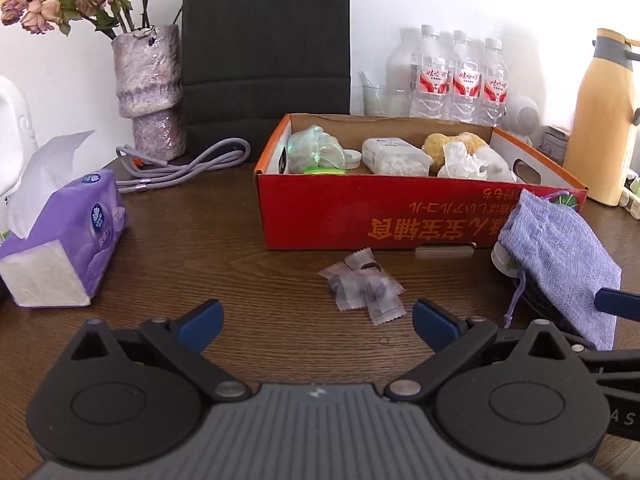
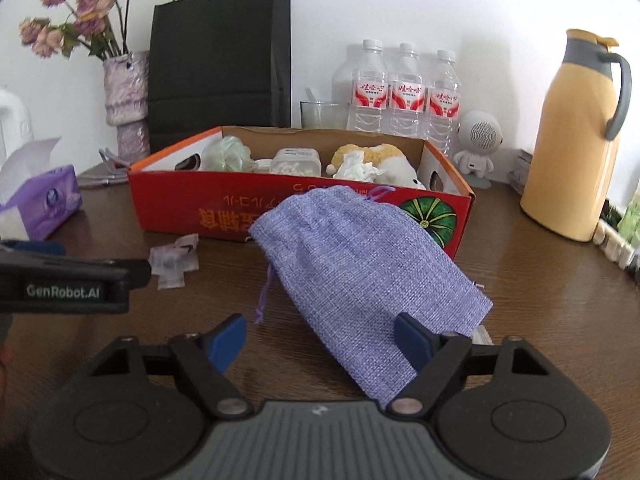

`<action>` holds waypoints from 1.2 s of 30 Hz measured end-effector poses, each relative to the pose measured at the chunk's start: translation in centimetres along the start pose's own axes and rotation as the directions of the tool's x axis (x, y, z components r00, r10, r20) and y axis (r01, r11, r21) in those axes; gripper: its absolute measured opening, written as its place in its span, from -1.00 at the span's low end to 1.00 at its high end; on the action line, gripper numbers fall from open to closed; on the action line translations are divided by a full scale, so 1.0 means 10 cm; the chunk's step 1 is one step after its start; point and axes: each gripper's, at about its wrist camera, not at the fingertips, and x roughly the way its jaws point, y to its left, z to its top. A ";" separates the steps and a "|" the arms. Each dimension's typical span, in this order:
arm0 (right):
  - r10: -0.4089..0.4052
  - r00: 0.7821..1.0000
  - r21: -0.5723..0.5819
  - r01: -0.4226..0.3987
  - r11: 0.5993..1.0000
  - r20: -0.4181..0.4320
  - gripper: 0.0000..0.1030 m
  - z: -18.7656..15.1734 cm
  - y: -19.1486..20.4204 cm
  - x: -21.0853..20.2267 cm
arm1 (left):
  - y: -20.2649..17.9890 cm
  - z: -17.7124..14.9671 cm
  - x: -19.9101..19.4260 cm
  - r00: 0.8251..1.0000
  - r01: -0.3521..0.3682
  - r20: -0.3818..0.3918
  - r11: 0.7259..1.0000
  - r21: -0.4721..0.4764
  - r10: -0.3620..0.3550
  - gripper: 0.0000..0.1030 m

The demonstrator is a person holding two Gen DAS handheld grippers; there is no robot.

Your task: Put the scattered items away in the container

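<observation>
While both pairs of jaws stand apart, the right gripper (image 2: 320, 340) straddles the woven lilac pouch (image 2: 360, 264), whose near corner its frame hides, and the left gripper (image 1: 318, 322) faces crumpled candy wrappers (image 1: 362, 288) below the red box (image 1: 360, 216) at frame centre.

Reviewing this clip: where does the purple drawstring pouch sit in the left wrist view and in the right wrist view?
Left wrist view: purple drawstring pouch at the right edge, leaning by the box's near right corner.
Right wrist view: the pouch fills the centre, its near end between the right gripper fingers.
Shared landmark: the red cardboard box directly behind the pouch in both.
</observation>
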 end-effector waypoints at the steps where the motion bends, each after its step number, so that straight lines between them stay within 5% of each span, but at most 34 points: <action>1: -0.008 1.000 -0.008 0.008 1.000 0.003 0.40 0.00 0.01 0.00 | -0.01 0.00 0.01 1.000 -0.001 -0.003 1.000 0.003 0.001 1.00; 9: -0.050 0.999 -0.013 0.050 0.999 0.001 0.17 0.00 -0.04 0.04 | -0.01 0.00 0.02 1.000 -0.010 -0.025 1.000 -0.004 0.010 0.96; 11: -0.066 0.998 0.001 0.066 0.998 0.008 -0.36 0.00 -0.07 0.03 | -0.02 0.01 0.01 1.000 -0.007 -0.026 1.000 -0.002 0.007 0.88; 15: -0.029 1.000 0.070 0.029 0.997 0.008 -0.56 0.02 -0.23 0.03 | -0.06 0.01 -0.03 0.999 0.021 -0.032 1.000 0.009 -0.021 0.37; 18: -0.023 1.000 0.097 0.021 0.995 0.019 -0.88 0.04 -0.31 0.01 | -0.07 0.00 -0.07 0.999 0.039 -0.032 0.999 0.021 -0.039 0.12; 22: -0.060 0.997 0.115 0.054 0.992 0.050 -0.75 0.06 -0.36 -0.04 | -0.08 -0.02 -0.14 0.999 0.040 -0.020 0.999 0.029 -0.039 0.13; 26: -0.098 0.995 0.094 0.095 0.991 0.031 0.05 0.07 -0.36 0.01 | -0.06 -0.04 -0.18 0.998 0.055 -0.009 0.998 0.036 -0.055 0.29; 30: -0.021 1.000 0.136 0.019 0.990 0.014 0.05 0.05 -0.42 0.04 | -0.07 -0.05 -0.18 0.997 0.079 -0.006 0.995 0.053 -0.079 0.39; 34: 0.007 1.000 0.129 -0.009 0.992 0.014 -0.71 0.04 -0.41 0.06 | -0.08 -0.04 -0.15 0.994 0.108 -0.002 0.991 0.074 -0.108 0.46; 36: 0.068 0.997 0.134 -0.072 0.988 0.034 -0.87 0.04 -0.41 0.02 | -0.08 -0.01 -0.09 0.992 0.122 -0.005 0.989 0.084 -0.122 0.47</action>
